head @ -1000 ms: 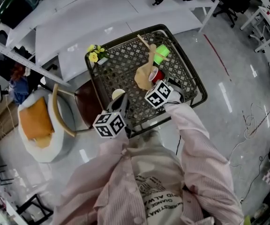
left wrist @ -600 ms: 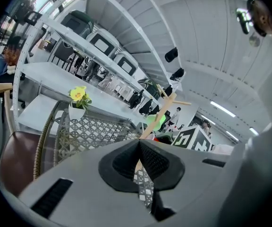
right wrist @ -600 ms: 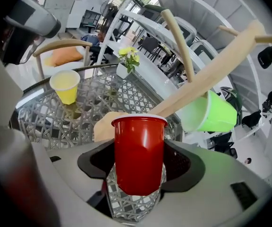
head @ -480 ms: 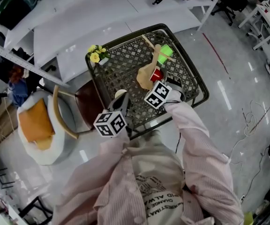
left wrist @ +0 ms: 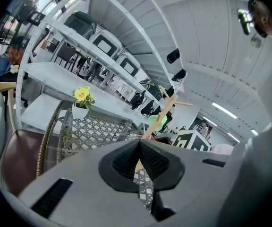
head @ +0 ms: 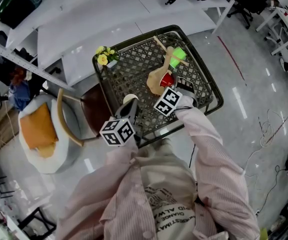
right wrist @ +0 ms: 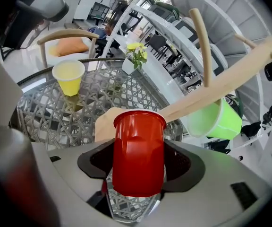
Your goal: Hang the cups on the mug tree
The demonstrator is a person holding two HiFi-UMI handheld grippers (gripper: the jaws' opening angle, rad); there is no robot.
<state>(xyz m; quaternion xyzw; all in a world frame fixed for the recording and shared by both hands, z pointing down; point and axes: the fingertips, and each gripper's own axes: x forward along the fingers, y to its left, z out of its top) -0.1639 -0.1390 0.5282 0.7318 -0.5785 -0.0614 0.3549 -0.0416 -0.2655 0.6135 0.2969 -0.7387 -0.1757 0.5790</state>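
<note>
near the mug tree (right wrist: 211, 91), right tongs (right wrist: 138, 168) clamp a red cup (right wrist: 138, 143), left tongs (left wrist: 140, 162) closed, empty; bumping may topple it.

Lattice table (head: 129, 74), yellow flowers (head: 102, 58), wooden chair (head: 91, 111)

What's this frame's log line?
right gripper: shut on red cup | left gripper: shut, empty | green cup: on mug tree | yellow cup: on table
</note>
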